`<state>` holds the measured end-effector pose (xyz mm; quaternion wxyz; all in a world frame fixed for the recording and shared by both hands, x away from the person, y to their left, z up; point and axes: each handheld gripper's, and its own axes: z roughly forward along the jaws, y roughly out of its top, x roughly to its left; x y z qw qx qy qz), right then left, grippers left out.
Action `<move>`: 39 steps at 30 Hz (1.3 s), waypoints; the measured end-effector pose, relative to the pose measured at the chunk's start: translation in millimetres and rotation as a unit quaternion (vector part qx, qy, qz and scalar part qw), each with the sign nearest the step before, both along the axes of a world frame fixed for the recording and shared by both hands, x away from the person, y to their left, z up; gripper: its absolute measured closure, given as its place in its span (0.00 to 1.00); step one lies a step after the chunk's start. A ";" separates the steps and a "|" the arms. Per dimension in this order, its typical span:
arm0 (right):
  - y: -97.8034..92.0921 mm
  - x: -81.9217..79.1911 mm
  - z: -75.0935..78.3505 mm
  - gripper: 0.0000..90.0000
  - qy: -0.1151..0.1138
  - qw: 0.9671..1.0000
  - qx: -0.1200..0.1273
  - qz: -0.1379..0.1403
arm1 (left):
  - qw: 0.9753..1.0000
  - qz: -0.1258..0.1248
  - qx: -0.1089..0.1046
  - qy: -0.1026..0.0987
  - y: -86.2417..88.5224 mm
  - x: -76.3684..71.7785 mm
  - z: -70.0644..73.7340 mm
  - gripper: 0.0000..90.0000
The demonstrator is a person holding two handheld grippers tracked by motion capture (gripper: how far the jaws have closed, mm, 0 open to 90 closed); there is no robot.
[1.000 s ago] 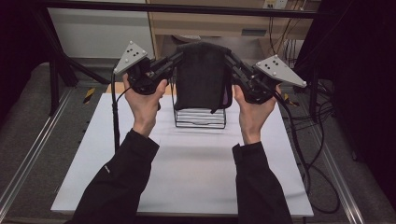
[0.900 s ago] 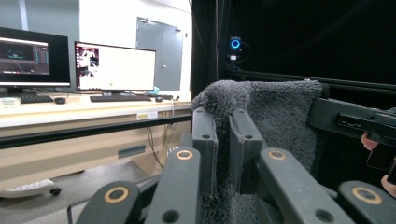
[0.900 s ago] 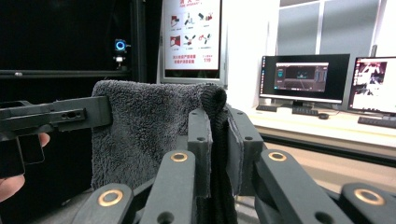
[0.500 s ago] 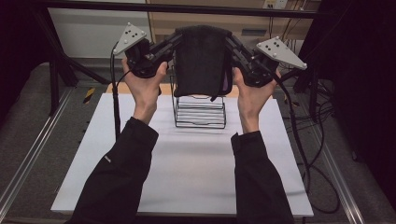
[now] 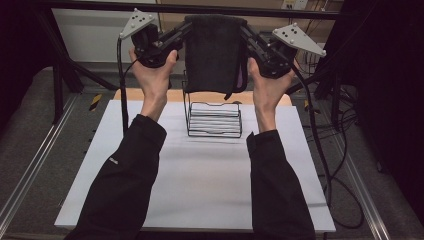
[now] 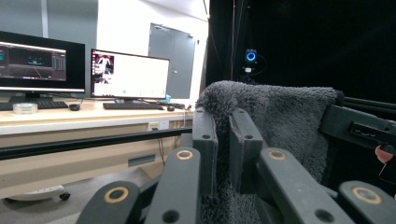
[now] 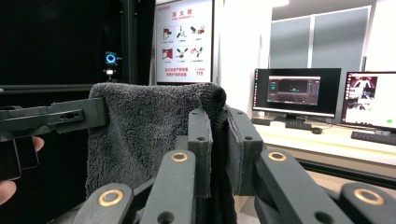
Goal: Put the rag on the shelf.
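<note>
Left tongs [image 5: 182, 31] and right tongs [image 5: 247, 32] each pinch a top corner of the dark towel [image 5: 215, 52], now raised higher toward 12 o'clock, clear above the wire rack [image 5: 214, 120] on the worktop [image 5: 200, 185].

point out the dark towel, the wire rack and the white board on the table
dark towel [image 5: 215, 52], high view, middle of the hanging cloth.
wire rack [image 5: 214, 120], high view, the horizontal wires of its base.
white board [image 5: 200, 185], high view, bare area between the person's forearms.

dark grey towel [image 5: 215, 52] | fluffy, hanging flat | held aloft above wire rack [image 5: 214, 120]
</note>
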<state>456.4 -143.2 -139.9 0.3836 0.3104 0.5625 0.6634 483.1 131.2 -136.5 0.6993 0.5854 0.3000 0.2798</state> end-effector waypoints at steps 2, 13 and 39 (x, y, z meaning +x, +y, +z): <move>1.1 6.0 3.6 0.91 -0.002 1.000 0.000 -0.002 | 1.000 0.002 -0.001 -0.002 0.8 3.2 2.4 0.91; 3.7 27.1 17.0 0.90 -0.006 1.000 -0.004 -0.006 | 1.000 0.015 -0.001 -0.010 0.9 22.2 14.3 0.91; -0.4 59.3 -5.2 0.90 0.034 0.998 -0.040 -0.016 | 0.999 0.017 0.032 0.007 -1.5 50.2 -19.9 0.91</move>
